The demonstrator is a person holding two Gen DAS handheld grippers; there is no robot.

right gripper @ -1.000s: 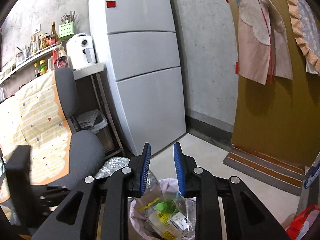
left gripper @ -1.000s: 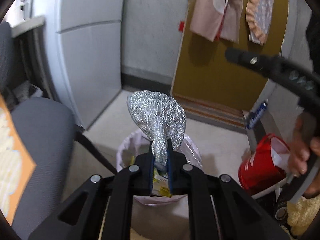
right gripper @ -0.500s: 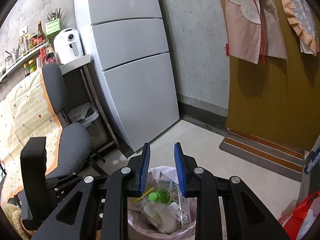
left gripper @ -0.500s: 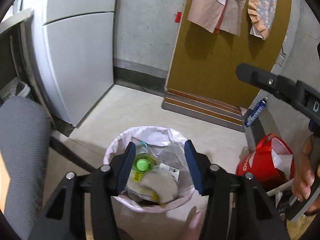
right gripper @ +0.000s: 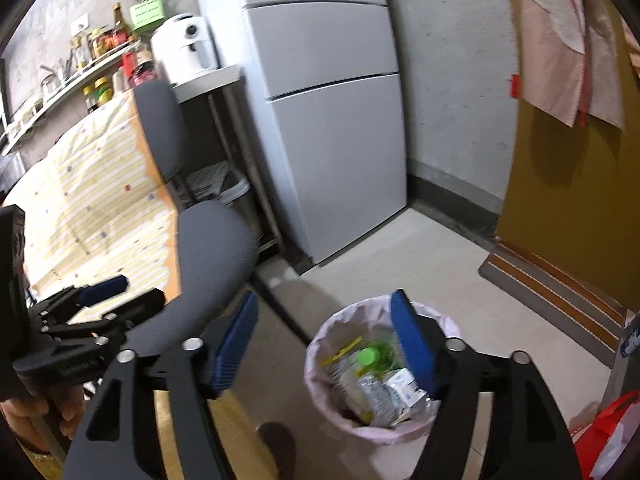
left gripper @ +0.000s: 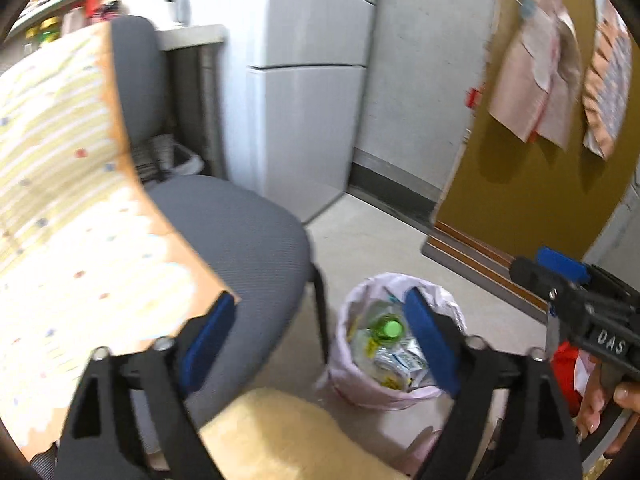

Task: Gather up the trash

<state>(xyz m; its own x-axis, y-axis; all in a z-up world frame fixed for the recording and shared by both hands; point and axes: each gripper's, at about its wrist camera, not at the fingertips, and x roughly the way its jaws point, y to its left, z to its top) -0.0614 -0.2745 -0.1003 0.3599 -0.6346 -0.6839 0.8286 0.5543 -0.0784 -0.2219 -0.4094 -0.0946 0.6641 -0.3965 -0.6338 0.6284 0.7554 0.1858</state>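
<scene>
A trash bin lined with a pale pink bag [left gripper: 352,376] [right gripper: 320,384] stands on the floor beside the chair. It holds a green-capped bottle [left gripper: 389,326] [right gripper: 367,357], cartons and wrappers. My left gripper [left gripper: 320,344] is open wide and empty, above and left of the bin. My right gripper [right gripper: 324,344] is open wide and empty, above the bin's left rim. The right gripper also shows at the right edge of the left wrist view [left gripper: 560,276]. The left gripper also shows at the left of the right wrist view [right gripper: 104,292].
A grey office chair [left gripper: 240,240] [right gripper: 216,248] draped with a yellow striped cloth [left gripper: 60,220] stands left of the bin. A white fridge [right gripper: 320,100] is behind. A red bag [right gripper: 612,432] lies at the right. A yellow cushion [left gripper: 288,436] is below.
The left gripper let go of the silver crumpled wrapper, opened wide and swung left toward the chair. The right gripper opened wider. Both views shifted left.
</scene>
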